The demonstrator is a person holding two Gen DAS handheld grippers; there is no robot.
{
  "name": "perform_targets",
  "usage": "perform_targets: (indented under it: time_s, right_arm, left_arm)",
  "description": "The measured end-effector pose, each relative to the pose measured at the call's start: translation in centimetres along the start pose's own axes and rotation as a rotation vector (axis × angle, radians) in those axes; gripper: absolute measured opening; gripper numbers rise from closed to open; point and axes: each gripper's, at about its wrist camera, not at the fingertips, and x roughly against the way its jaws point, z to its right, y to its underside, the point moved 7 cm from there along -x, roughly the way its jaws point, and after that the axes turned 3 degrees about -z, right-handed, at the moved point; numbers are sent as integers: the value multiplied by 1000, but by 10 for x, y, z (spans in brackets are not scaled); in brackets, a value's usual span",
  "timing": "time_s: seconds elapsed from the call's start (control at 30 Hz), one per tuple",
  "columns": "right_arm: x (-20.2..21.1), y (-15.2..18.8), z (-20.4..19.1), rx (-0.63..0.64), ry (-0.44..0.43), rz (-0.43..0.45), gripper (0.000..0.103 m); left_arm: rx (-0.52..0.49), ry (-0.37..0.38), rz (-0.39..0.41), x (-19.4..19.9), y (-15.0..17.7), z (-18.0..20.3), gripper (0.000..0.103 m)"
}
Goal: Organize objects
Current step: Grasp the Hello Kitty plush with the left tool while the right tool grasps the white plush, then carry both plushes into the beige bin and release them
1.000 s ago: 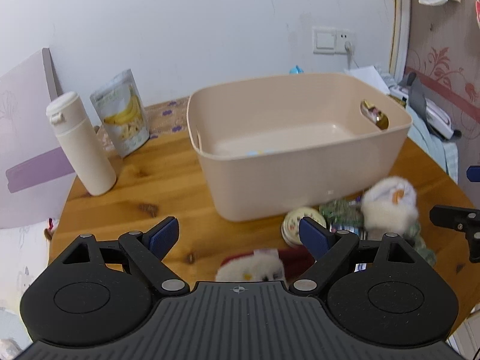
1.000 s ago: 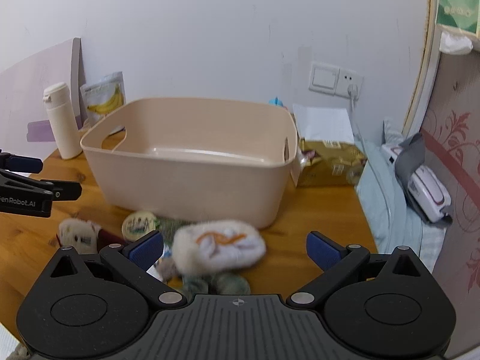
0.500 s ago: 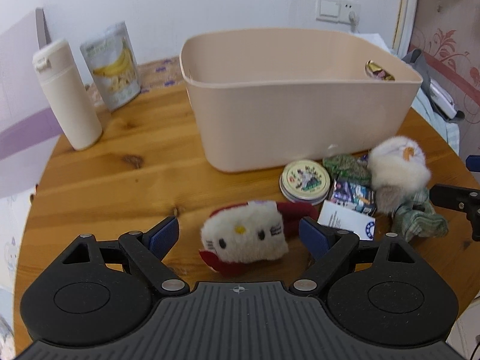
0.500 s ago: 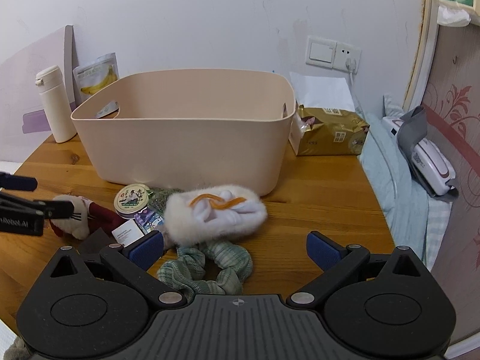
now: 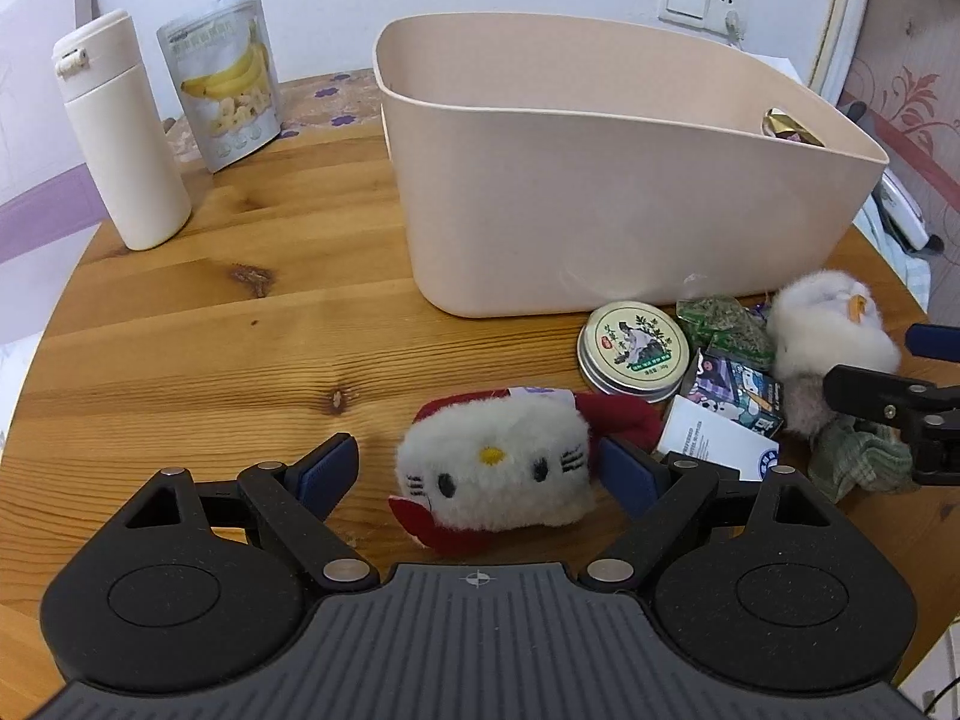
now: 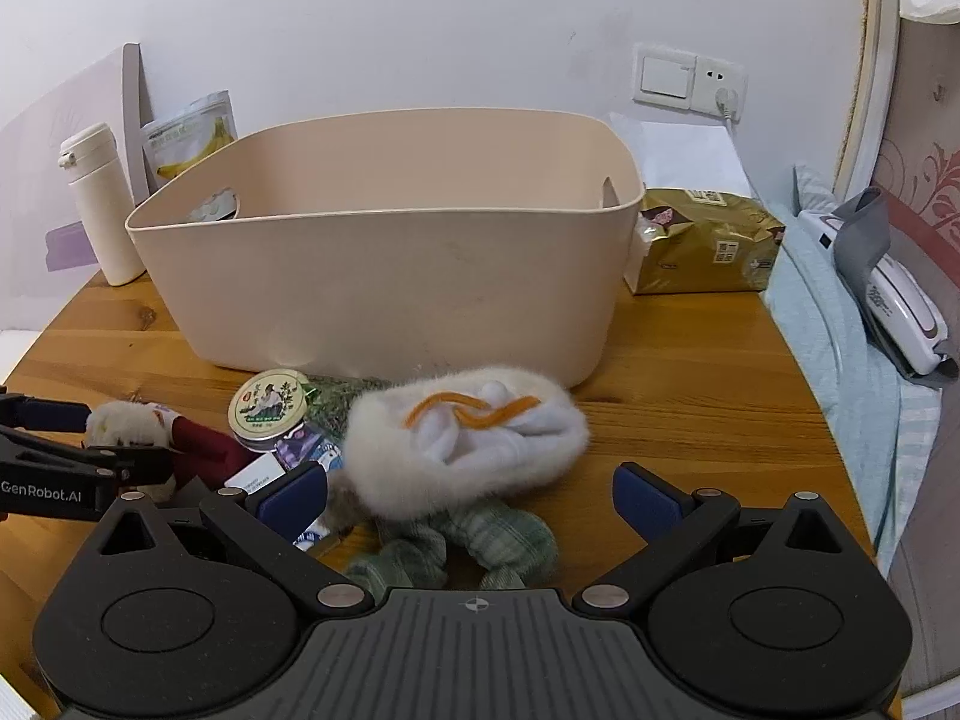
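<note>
plush cat toy [image 5: 498, 474] sits on the wooden table [image 5: 198, 324] right in front of the left gripper [image 5: 474, 474], face toward it, lying between the two spread blue pads with its long side running across from one pad to the other; the right-hand pad looks just beside its red edge, the left-hand pad stands clear, so nothing is clasped. over on the other side the right gripper [image 6: 471, 495] is spread wide too and empty, aimed down at the fluffy white slipper-like thing [image 6: 468, 432], which lies crosswise in front of its jaws on top of a green scrunchie [image 6: 480, 546]. so each hand has its own target nearer: left for the cat, right for the white fluff. between them lie a round tin [image 5: 633, 348], a small card [image 5: 717, 447] and some packets, all just in front of the beige tub [image 5: 600, 198], which stands beyond both targets. my guess: squeeze, lift, carry forward over the tub's near wall.
</note>
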Motion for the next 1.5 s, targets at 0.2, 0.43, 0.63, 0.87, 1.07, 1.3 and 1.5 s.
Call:
perform_targets:
  time_s: [0.2, 0.43, 0.63, 0.87, 1.07, 1.3, 1.5]
  right_arm:
    - [-11, -2, -4, -41, -26, -3, 103]
    - [-18, -4, -3, -59, -20, -10, 83]
    - [-24, -2, -7, -59, -56, -32, 34]
    - [-16, 0, -11, -38, -59, -9, 17]
    - [2, -4, -9, -37, -61, 30, 17]
    - [30, -11, -6, -40, -62, 86, 17]
    - [49, -18, -5, -38, -59, 130, 17]
  left_arm:
    - [26, 13, -25, -8, -1, -2, 85]
    - [47, 43, -40, -12, -2, -3, 66]
    - [30, 43, -27, -8, 0, 0, 62]
    - [40, 45, -2, 0, 1, -5, 61]
    - [42, 48, 45, 21, -3, -7, 61]
    - [21, 41, 113, 49, -10, -7, 61]
    - [19, 51, 157, 67, -19, -6, 61]
